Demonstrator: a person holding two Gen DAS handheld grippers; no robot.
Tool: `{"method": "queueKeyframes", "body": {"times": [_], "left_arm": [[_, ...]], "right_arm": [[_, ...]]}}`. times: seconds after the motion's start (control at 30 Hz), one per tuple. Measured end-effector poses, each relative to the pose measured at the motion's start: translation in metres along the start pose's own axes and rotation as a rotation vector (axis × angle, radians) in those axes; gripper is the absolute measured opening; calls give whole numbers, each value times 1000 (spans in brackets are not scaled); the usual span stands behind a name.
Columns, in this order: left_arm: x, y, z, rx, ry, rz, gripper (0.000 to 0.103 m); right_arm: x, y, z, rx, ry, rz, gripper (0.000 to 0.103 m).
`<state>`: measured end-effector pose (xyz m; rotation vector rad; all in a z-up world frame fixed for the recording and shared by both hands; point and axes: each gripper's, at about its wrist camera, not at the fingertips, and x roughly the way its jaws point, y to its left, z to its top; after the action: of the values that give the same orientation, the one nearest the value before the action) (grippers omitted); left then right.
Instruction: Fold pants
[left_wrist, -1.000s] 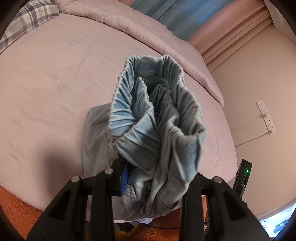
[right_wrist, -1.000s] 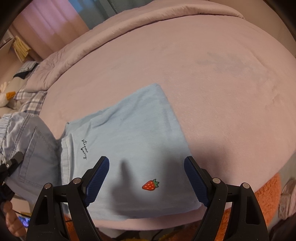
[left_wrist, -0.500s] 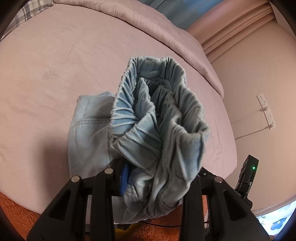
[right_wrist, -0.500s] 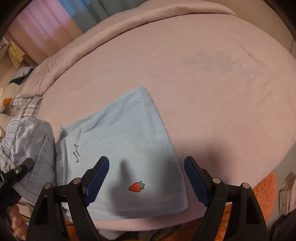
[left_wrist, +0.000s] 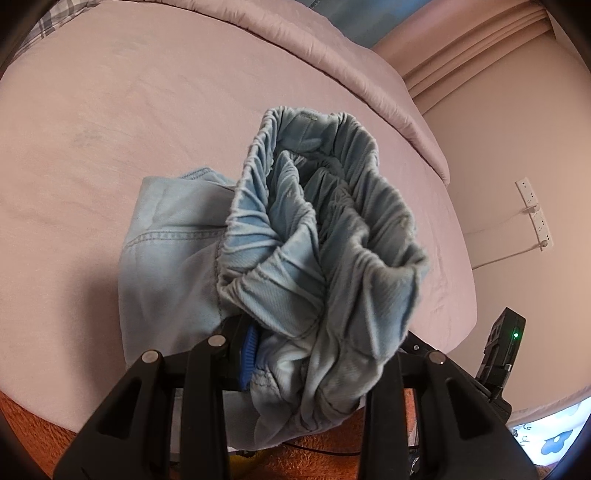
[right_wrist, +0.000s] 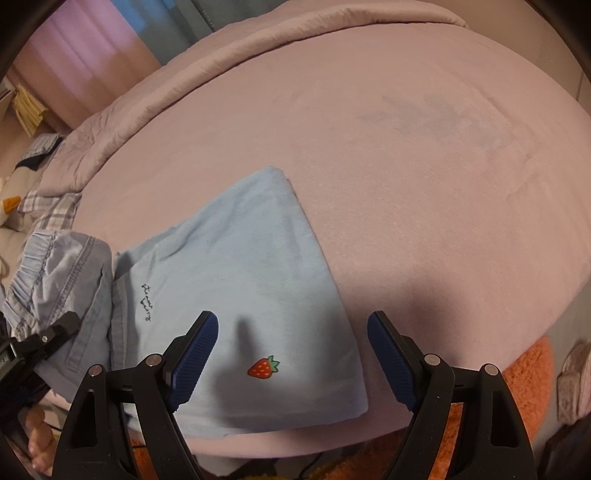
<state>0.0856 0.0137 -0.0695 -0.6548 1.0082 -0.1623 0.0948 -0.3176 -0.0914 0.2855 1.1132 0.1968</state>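
Light blue pants (right_wrist: 236, 280) lie folded on the pink bed (right_wrist: 406, 147), with a strawberry patch (right_wrist: 263, 367) near the front edge. My left gripper (left_wrist: 295, 354) is shut on the gathered elastic waistband (left_wrist: 325, 236) and holds it raised above the bed; the waistband opening faces the left wrist camera and hides the fingertips. The waistband (right_wrist: 55, 266) also shows at the left of the right wrist view, with the left gripper (right_wrist: 48, 336) under it. My right gripper (right_wrist: 291, 350) is open and empty, just above the folded legs by the strawberry.
The bed's front edge (right_wrist: 332, 432) runs just below the pants, with an orange rug (right_wrist: 524, 373) beyond it. A rolled pink duvet (left_wrist: 332, 48) lies along the far side. A wall socket strip (left_wrist: 535, 210) is on the right wall.
My left gripper has carried the waistband a little to the right over the bed. In the right wrist view the folded legs shifted slightly; the right gripper stays open.
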Motion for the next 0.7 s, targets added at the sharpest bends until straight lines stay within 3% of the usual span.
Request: {"method": "queueKeyframes", "body": {"times": [0.7], "left_arm": [[47, -20, -3, 63, 56, 74, 38]], "right_arm": [[-10, -14, -8, 33, -16, -3, 83]]}}
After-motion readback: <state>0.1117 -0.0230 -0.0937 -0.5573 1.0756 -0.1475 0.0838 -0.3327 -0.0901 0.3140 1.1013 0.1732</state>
